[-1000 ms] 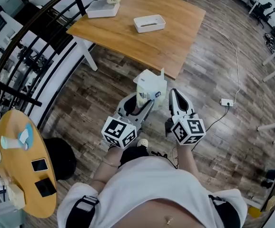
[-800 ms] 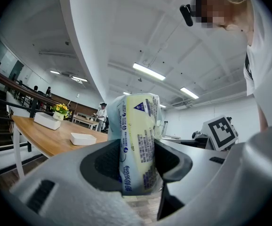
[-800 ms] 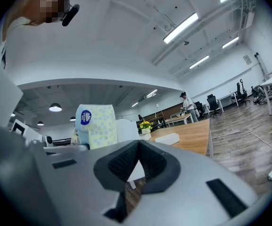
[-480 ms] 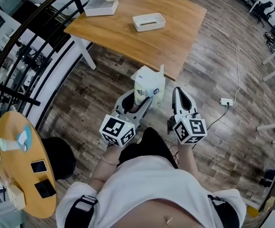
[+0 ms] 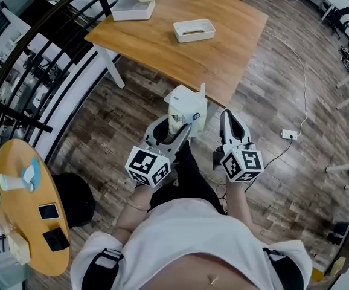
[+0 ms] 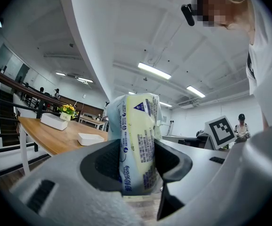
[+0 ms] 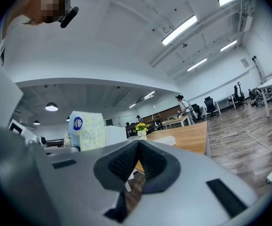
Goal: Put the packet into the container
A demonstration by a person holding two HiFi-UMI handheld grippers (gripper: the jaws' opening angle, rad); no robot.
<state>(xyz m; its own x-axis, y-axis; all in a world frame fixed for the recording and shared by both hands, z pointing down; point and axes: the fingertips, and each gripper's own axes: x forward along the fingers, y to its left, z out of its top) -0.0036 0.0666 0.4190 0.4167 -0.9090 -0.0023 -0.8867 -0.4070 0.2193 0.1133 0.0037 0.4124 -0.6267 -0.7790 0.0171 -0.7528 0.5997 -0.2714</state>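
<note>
Still early days on this one. The packet [image 5: 186, 111] is picked up, and that's the only part done. The left gripper [image 5: 177, 127] has its fingers [image 6: 103, 166] pinching it across the middle, so it stands upright out front. It's out over the wood floor [image 5: 265, 132], short of the near corner of the table [image 5: 156, 47].

The container [image 5: 194, 30], a shallow white tray, sits well back on the table and looks empty from here. Still to do: close the gap, get the packet over the tray and let go.

The right gripper [image 5: 230, 118] rides alongside with its fingers pressed together and nothing between them.

Compared with a second ago, not much has changed. The grip on the packet is the same and both grippers sit about where they were. The main change is a dark trouser leg [image 5: 189, 171] now stretched forward between the grippers, where before only a shoe tip showed. So I'd say the person is mid-step toward the table.
</note>
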